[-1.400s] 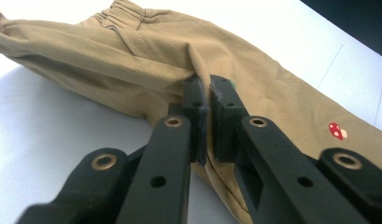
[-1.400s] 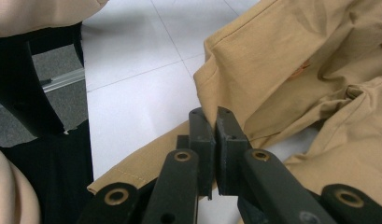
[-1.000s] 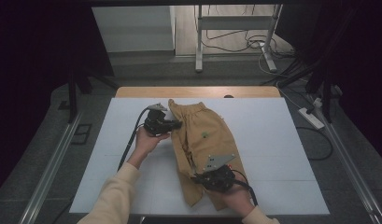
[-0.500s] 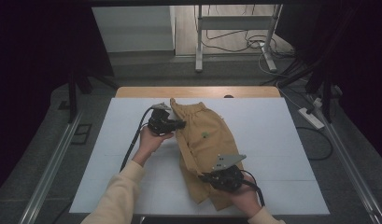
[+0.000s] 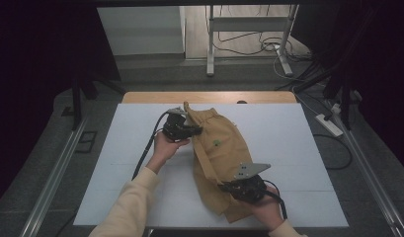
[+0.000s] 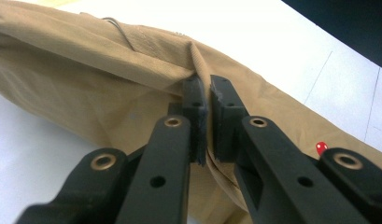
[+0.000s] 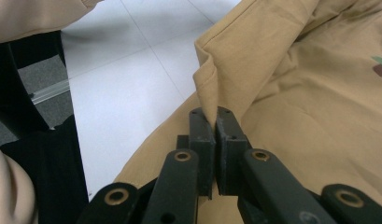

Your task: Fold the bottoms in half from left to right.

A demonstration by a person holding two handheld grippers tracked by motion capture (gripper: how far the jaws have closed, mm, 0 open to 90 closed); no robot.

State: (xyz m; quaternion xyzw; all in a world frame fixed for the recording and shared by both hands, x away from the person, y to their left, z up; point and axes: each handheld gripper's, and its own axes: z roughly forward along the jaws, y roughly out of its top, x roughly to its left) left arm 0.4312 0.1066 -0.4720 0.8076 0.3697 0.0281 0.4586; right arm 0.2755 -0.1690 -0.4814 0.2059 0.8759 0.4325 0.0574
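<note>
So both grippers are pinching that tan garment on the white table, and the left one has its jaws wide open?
Not quite: the left gripper is shut on the tan garment, as the left gripper view shows. The right gripper pinches it too, on the white table.

My left gripper [image 5: 192, 130] is matte black, with a black cable [image 5: 146, 150] trailing off it. The right gripper [image 5: 228, 186] is the same black build, topped by a grey three-cornered plate [image 5: 250, 170]. Brass-ringed pivot holes [image 6: 173, 122] dot the jaw links. My sleeves [image 5: 125, 210] are cream.
</note>
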